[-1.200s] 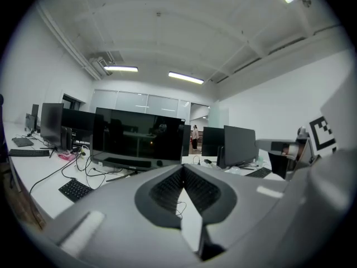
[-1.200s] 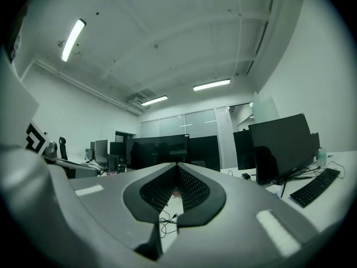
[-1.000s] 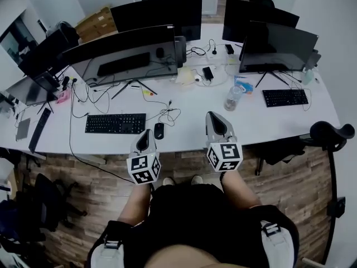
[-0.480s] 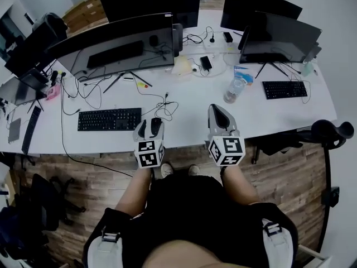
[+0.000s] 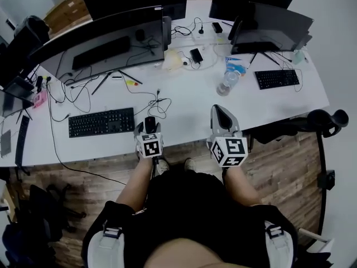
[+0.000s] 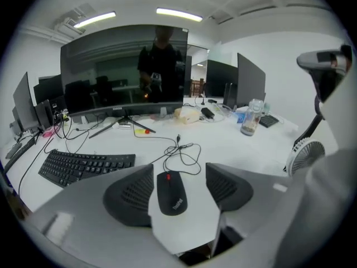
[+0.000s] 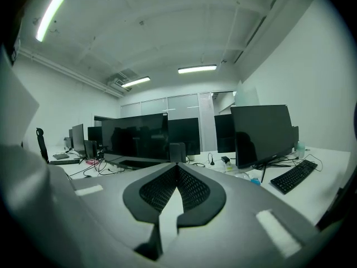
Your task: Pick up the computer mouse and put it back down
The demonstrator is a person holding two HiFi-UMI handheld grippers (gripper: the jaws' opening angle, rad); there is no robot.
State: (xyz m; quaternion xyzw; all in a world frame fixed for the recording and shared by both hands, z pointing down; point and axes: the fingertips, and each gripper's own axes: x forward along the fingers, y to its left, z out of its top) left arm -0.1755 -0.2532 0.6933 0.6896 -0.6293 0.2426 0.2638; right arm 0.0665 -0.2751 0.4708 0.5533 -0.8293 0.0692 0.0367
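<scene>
Mouse (image 6: pixel 170 191): black, wired, lies flat on the white desk (image 6: pixel 245 149) near the front edge, just beside the right end of the keyboard (image 6: pixel 83 165). Its cable (image 6: pixel 187 152) loops loosely behind it.

Left gripper (image 6: pixel 178 175) tilts down over the mouse. Jaws have just been opening and stand wide; the mouse sits between the pads and neither pad touches it. Right gripper (image 7: pixel 177 172) is off to the right near the desk edge, jaws together, nothing in them.

Handling, judged: light, rigid plastic shell, smooth and domed, so likely to slip if pinched high on the curve. Best hold looks to be across the two long sides at mid-body, pads low, close to the desk. A modest squeeze should do. Keep off the wheel and buttons. Cable slack seems enough for a short lift, though its drag could twist the mouse.
</scene>
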